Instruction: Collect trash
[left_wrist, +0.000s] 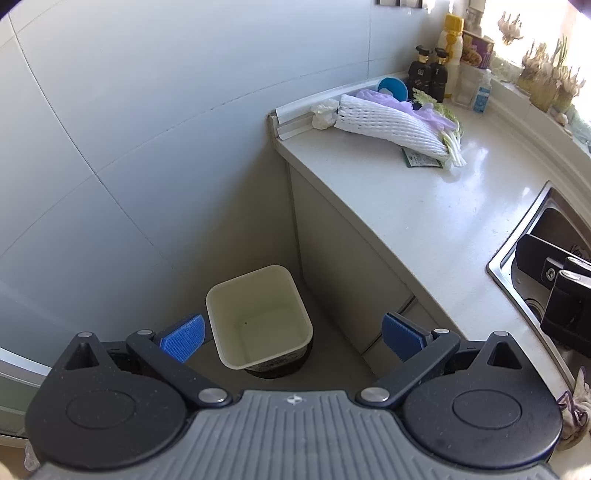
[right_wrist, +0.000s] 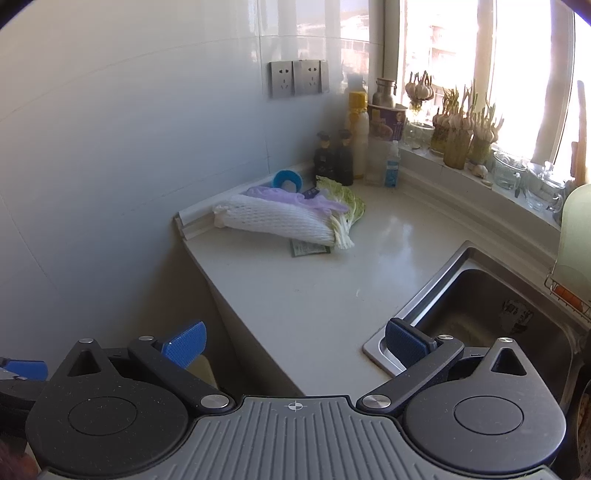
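A cream trash bin (left_wrist: 258, 317) stands on the floor beside the counter, empty, right below my open left gripper (left_wrist: 291, 338). On the white counter (left_wrist: 406, 206) lies a heap of trash: white foam net (left_wrist: 391, 123), crumpled tissue (left_wrist: 324, 112), purple glove (left_wrist: 417, 107), cabbage leaves (left_wrist: 452, 144) and a small green packet (left_wrist: 417, 159). The right wrist view shows the same foam net (right_wrist: 277, 218), glove (right_wrist: 291, 195), cabbage (right_wrist: 343, 206) and packet (right_wrist: 308, 248). My right gripper (right_wrist: 293, 341) is open and empty over the counter's near edge, far from the heap.
A steel sink (right_wrist: 491, 317) is set in the counter at the right. Bottles (right_wrist: 356, 136), a blue cup (right_wrist: 286, 179) and a paper cup stand in the back corner. Garlic sprouts and glass jars (right_wrist: 509, 170) line the windowsill. A tiled wall (left_wrist: 147, 129) is at the left.
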